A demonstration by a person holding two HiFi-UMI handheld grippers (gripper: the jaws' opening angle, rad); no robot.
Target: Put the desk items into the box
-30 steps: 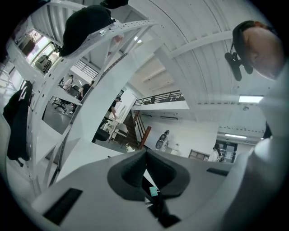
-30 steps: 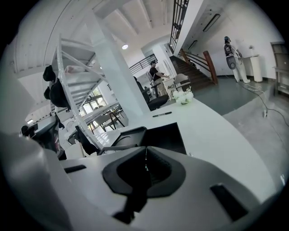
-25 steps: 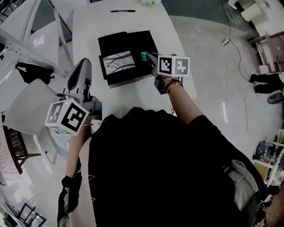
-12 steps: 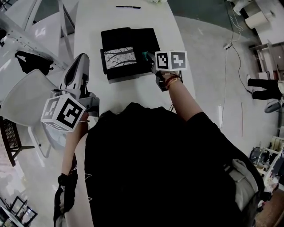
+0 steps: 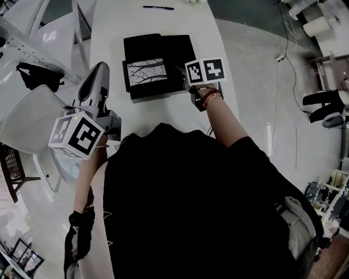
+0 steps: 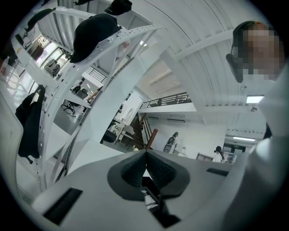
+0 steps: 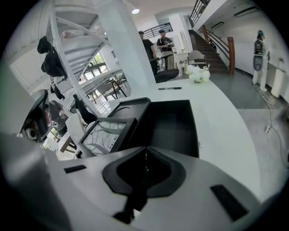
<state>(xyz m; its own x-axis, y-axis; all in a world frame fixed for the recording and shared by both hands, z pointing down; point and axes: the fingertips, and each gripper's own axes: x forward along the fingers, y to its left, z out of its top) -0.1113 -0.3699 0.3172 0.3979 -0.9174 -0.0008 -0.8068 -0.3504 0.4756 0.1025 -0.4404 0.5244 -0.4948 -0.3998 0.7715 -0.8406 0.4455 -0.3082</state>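
With your right tongs (image 7: 145, 152) pinching a thin green item (image 7: 145, 168) at the near edge of the box (image 7: 174, 122), reach over its bare right half before spreading them, keeping the left tongs (image 6: 145, 154), pressed together and empty, well left of the box.

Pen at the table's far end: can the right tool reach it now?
Probably yes. The right tool is at the box's near edge; the pen lies on bare table beyond the box, nothing else between. Its jaws are shut, so they'd need opening.

Table (image 5: 107, 38) end unseen (behind torso (image 5: 191, 207))
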